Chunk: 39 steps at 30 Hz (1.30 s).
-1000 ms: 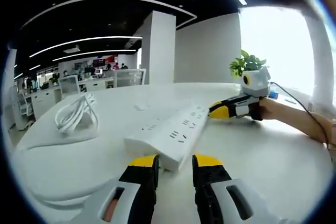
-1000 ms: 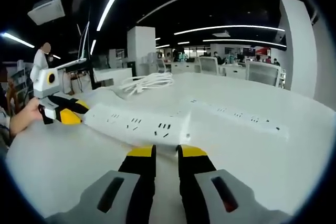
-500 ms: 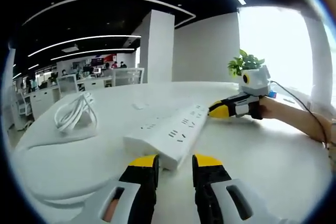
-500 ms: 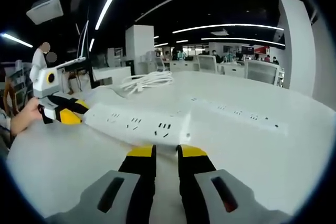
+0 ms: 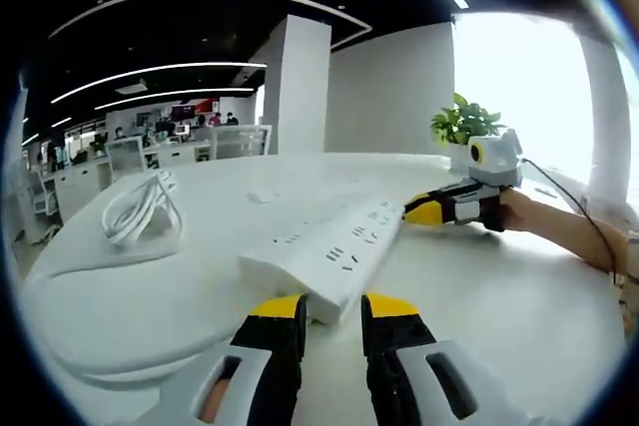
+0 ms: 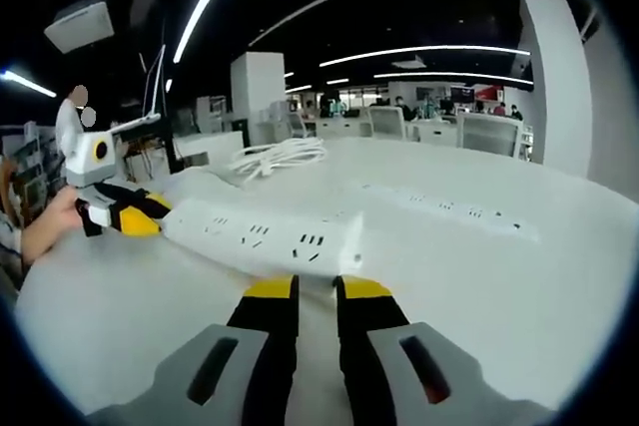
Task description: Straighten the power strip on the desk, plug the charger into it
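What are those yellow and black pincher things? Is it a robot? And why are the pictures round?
It is not a robot. A person holds a grabbing tool in each hand, and a small wide-eyed camera rides on each one, which makes the pictures round.

In the left gripper view, the left tool rises from the bottom, its two yellow tips a little apart and holding nothing. Just past them lies a long white power strip on a white desk. At the strip's far end you see the other tool, held by the person's hand. A coiled white cable lies to the left, and a potted plant stands behind.

The right gripper view looks from the other end: the right tool is at the bottom, also holding nothing, with the same strip in front.
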Available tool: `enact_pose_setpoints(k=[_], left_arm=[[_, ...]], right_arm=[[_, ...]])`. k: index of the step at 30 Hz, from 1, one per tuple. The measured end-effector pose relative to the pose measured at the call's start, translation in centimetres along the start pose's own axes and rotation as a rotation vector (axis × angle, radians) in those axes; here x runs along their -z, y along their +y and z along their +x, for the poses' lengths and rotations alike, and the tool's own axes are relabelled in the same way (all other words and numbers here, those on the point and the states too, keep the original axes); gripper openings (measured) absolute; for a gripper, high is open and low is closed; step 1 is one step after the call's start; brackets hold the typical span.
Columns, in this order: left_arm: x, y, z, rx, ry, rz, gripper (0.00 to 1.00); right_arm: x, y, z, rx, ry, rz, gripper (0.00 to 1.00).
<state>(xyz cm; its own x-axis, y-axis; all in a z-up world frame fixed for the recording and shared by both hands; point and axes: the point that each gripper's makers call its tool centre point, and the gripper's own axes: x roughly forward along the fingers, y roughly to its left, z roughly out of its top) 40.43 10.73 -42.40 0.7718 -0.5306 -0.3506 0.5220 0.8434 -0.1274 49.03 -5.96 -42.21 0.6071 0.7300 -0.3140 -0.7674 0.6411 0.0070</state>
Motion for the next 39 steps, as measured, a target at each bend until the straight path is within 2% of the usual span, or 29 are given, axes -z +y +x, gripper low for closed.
enact_pose_setpoints(k=[16, 27, 39], left_arm=[[0.0, -0.1, -0.3, 0.039, 0.014, -0.046, 0.22], [0.1, -0.4, -0.6, 0.049, 0.032, -0.042, 0.23], [0.3, -0.7, -0.9, 0.052, 0.045, -0.043, 0.23]], right_arm=[[0.3, 0.6, -1.1, 0.002, 0.017, 0.008, 0.13], [0.6, 1.2, -1.7, 0.030, 0.041, -0.034, 0.12], [0.8, 1.7, -2.5, 0.028, 0.046, -0.024, 0.12]])
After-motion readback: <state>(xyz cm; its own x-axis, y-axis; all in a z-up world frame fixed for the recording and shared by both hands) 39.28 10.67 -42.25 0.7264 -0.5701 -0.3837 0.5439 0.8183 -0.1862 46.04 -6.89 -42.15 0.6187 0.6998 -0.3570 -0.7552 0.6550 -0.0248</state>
